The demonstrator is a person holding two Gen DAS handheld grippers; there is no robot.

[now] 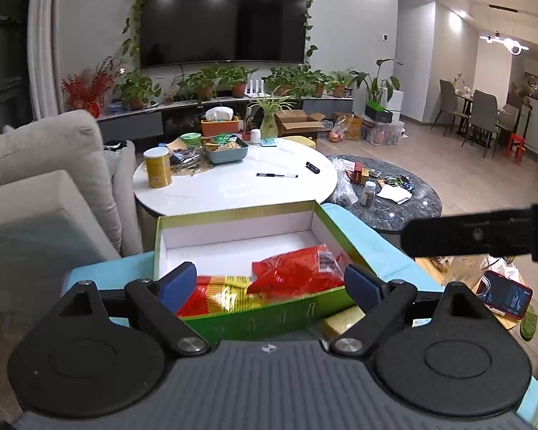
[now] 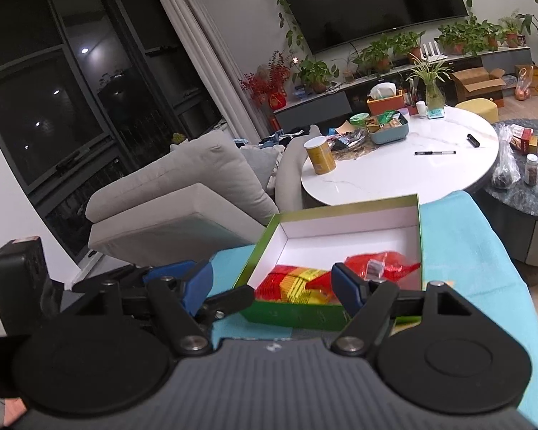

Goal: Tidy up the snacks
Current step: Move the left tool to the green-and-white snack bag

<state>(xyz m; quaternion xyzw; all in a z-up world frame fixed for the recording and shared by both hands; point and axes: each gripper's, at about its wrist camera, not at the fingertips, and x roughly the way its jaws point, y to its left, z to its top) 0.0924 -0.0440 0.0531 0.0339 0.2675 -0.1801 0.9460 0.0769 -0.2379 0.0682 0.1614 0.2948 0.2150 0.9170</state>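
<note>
While both grippers, left (image 1: 269, 283) and right (image 2: 272, 286), hover wide open, empty: box (image 1: 254, 313) holds two packs (image 1: 297, 272) near front wall; possibly third pack (image 1: 340, 322) outside, blurred.

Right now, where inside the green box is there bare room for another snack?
The green box is bare along its far white floor, between the back wall and the red snack bag. The near edge is crowded: the red-and-yellow packet sits beside that bag.

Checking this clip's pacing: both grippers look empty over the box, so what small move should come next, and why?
Probably swing the right gripper toward the white table for another snack: both jaws stand open and empty, the green box holds only a red bag and a red-yellow pack, with room behind.
</note>
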